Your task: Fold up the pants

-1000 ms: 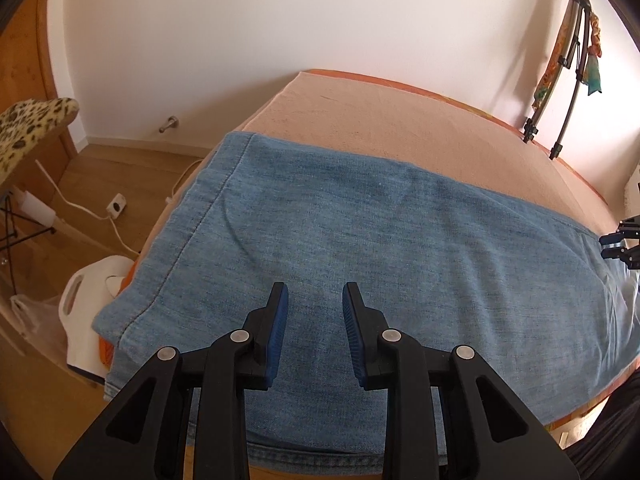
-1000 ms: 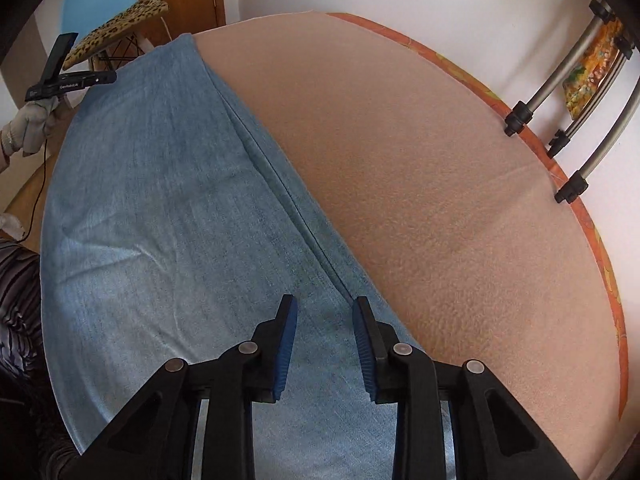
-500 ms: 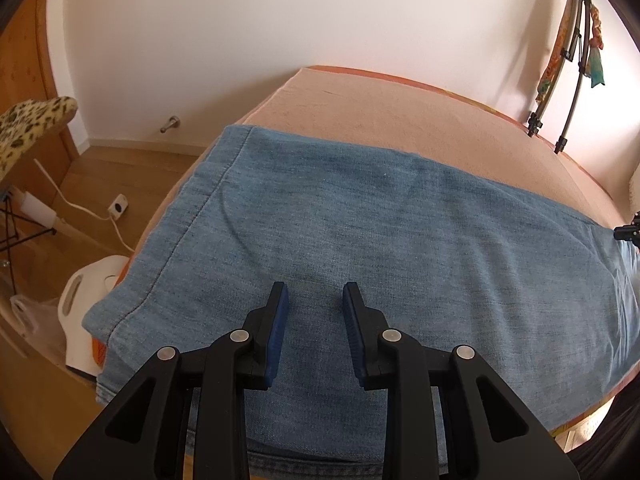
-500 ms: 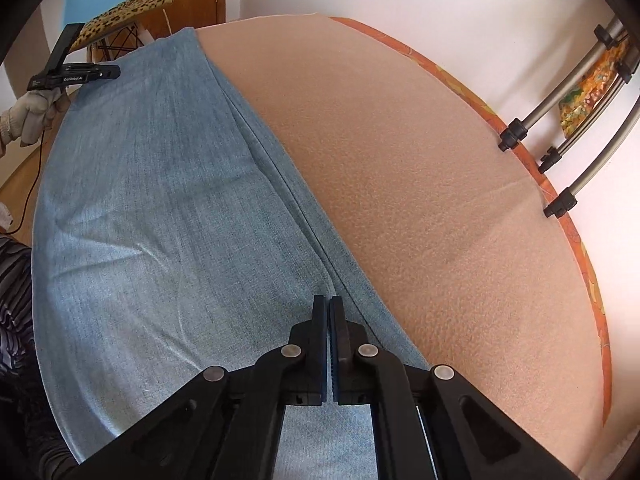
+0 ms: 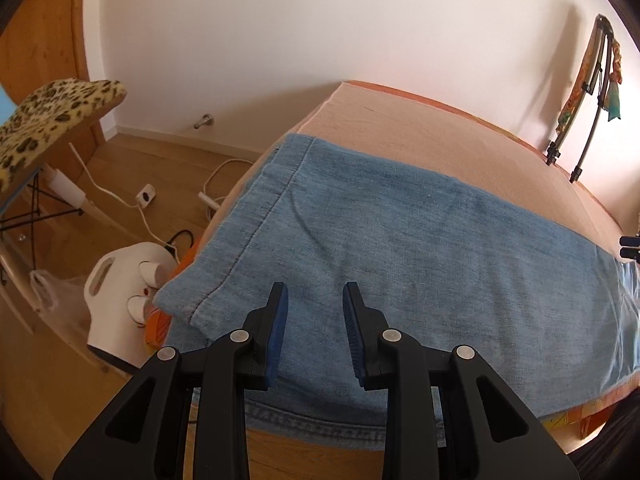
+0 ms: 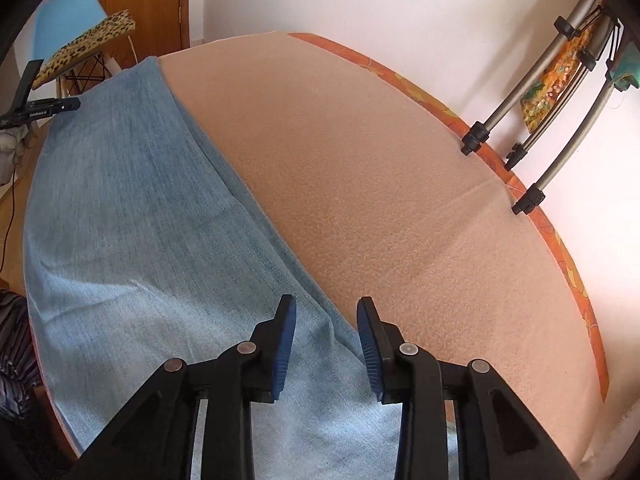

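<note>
Light blue denim pants (image 5: 400, 248) lie flat along the near side of a bed with a peach cover (image 5: 420, 136). The pants also fill the left of the right wrist view (image 6: 132, 240), their far edge running diagonally. My left gripper (image 5: 314, 304) is open and empty, just above the pants near the hemmed leg end (image 5: 248, 240) that hangs over the bed's end. My right gripper (image 6: 326, 316) is open and empty, its jaws either side of the pants' far edge. The left gripper shows in the right wrist view (image 6: 76, 103) at the far left.
A leopard-print chair (image 5: 52, 116), white cables (image 5: 136, 204) and a white appliance (image 5: 120, 300) stand on the wooden floor left of the bed. A metal rack with cloths (image 6: 560, 92) leans on the wall behind the bed. The peach cover (image 6: 380, 180) spreads to the right.
My right gripper shut half a second ago and now stands open again. My left gripper has drifted toward the hemmed leg end, staying open.
</note>
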`<state>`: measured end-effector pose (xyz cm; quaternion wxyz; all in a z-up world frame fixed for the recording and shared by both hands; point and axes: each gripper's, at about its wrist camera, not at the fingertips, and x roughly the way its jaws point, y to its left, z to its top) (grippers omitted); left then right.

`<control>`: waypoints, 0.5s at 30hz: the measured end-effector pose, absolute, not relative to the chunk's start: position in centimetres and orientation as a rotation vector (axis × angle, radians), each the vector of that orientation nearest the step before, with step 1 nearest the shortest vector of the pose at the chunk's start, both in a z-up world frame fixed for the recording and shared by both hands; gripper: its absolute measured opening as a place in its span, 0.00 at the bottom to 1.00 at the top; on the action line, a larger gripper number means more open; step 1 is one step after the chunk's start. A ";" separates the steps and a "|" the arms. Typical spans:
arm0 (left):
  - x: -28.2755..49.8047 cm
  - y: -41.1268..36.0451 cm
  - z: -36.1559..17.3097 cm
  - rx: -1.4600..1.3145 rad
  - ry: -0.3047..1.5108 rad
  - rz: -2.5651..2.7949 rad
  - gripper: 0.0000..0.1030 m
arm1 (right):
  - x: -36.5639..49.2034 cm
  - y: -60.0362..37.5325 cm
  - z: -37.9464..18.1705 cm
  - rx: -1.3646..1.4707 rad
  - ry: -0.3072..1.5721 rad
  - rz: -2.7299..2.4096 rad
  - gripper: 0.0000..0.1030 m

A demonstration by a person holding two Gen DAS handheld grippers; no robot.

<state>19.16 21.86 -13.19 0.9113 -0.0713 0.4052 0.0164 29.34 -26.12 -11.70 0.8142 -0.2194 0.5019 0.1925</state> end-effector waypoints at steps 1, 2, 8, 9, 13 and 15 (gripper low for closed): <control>18.8 22.4 -13.1 -0.153 0.833 0.043 0.26 | 29.3 -25.6 -11.2 -0.454 1.062 0.426 0.30; 18.5 23.0 -13.1 -0.161 0.829 0.055 0.28 | 29.5 -25.0 -10.8 -0.450 1.055 0.432 0.30; 16.2 25.7 -13.0 -0.241 0.808 0.077 0.42 | 29.8 -19.3 -9.2 -0.453 1.018 0.524 0.33; 15.9 26.0 -13.2 -0.258 0.807 0.076 0.43 | 29.8 -18.2 -9.0 -0.457 1.012 0.539 0.34; 14.5 27.6 -13.9 -0.378 0.794 0.068 0.43 | 30.3 -13.7 -8.9 -0.473 0.993 0.599 0.34; 13.7 28.2 -14.3 -0.422 0.780 0.061 0.43 | 30.5 -11.2 -8.7 -0.467 0.986 0.637 0.34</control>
